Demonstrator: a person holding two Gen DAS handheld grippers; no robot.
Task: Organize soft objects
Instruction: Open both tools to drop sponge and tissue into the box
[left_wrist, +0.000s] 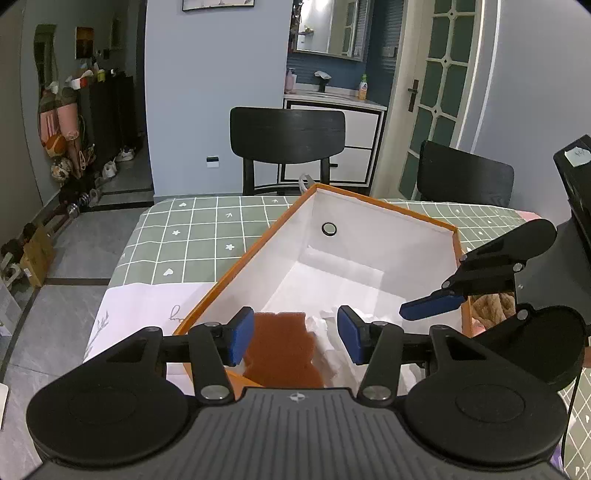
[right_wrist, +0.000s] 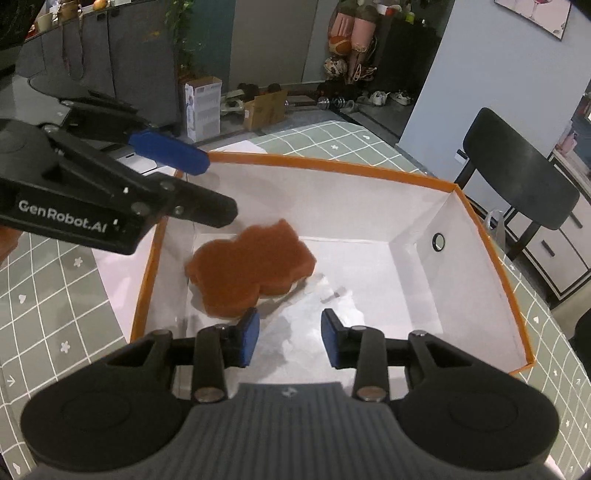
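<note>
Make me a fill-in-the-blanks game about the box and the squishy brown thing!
1. The brown sponge lies inside the white box with the ____ rim.
2. Both the left tool and the right tool have their fingers ____, gripping nothing.
3. The pads on the fingers are colored ____.
4. The box sits on a checked ____ tablecloth.

Missing words: orange; open; blue; green
</note>
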